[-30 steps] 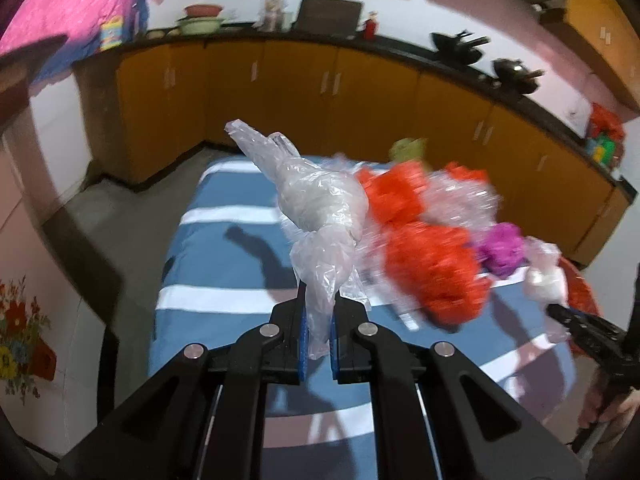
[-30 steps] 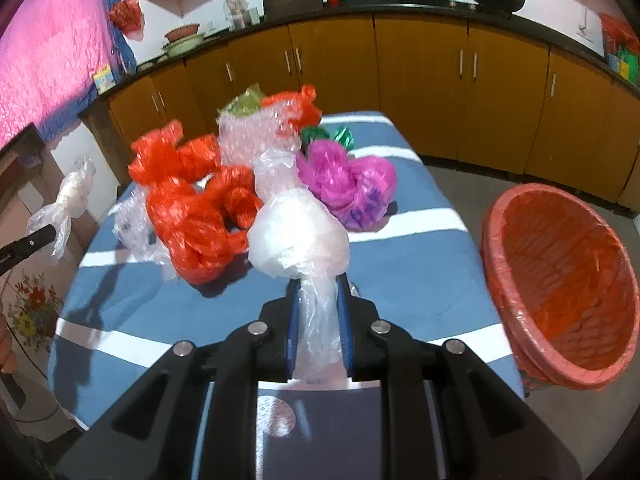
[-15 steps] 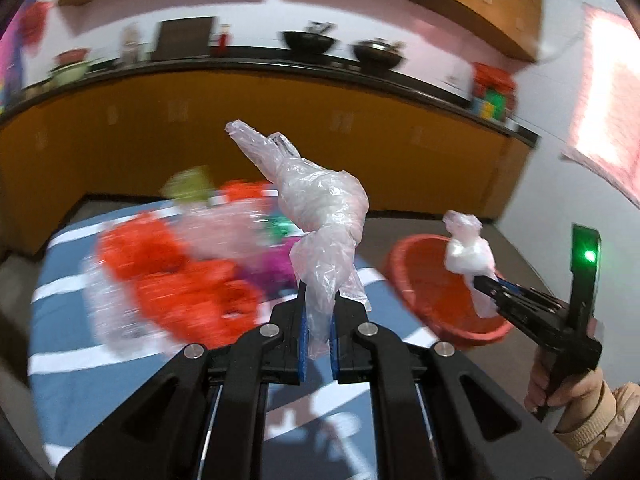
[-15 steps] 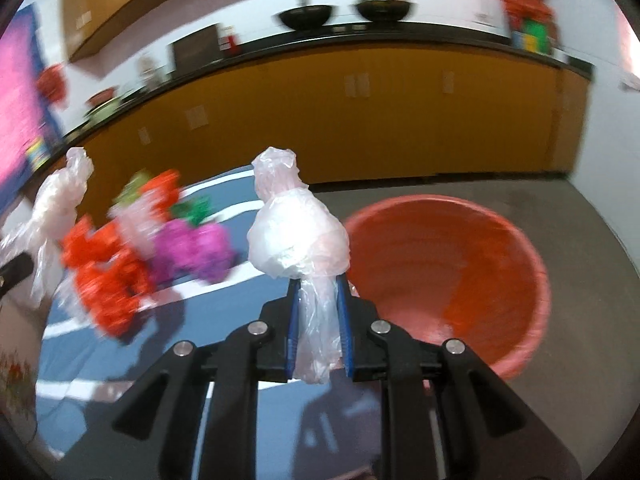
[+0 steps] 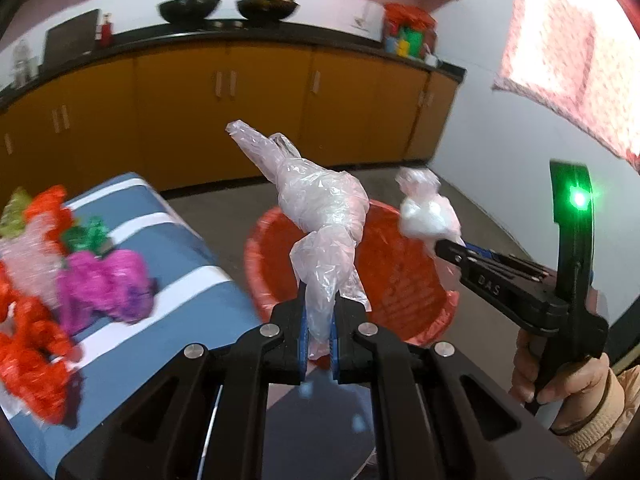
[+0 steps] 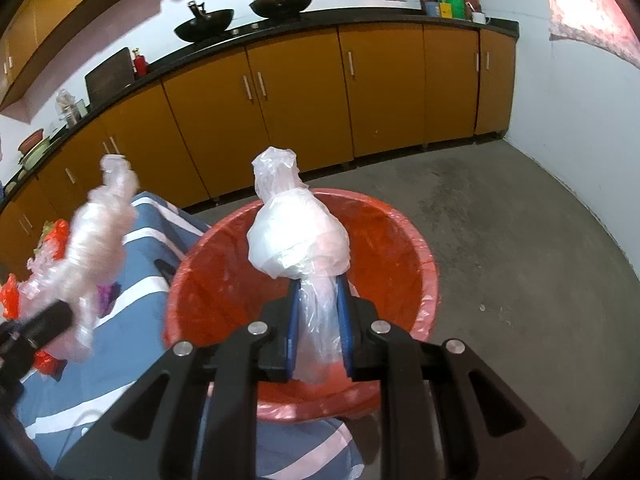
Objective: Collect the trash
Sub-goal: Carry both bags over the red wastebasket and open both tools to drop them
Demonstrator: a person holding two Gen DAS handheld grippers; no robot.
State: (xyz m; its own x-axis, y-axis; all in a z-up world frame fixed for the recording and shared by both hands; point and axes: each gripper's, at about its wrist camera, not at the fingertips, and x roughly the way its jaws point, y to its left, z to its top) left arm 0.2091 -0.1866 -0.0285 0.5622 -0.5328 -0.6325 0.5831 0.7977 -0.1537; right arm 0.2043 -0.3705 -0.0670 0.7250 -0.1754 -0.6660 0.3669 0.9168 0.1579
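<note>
My left gripper (image 5: pixel 319 322) is shut on a knotted clear plastic bag (image 5: pixel 320 208) and holds it up in front of the red bin (image 5: pixel 400 292). The same bag shows at the left of the right wrist view (image 6: pixel 98 240). My right gripper (image 6: pixel 318 320) is shut on a white plastic bag (image 6: pixel 298 236) and holds it over the red bin (image 6: pixel 400 248). That gripper (image 5: pixel 448 249) and its white bag (image 5: pixel 426 216) show at the right of the left wrist view, above the bin's far rim.
The bin, lined with red plastic, stands on the concrete floor beside the blue-and-white striped table (image 5: pixel 192 256). Red (image 5: pixel 28 352), magenta (image 5: pixel 104 288), green (image 5: pixel 86 232) and clear (image 5: pixel 28 256) bags lie on the table. Orange cabinets (image 6: pixel 380 88) line the walls.
Both grippers have swung right, away from the pile on the table toward the red bin, each still holding its bag. The right one now hangs over the bin.
</note>
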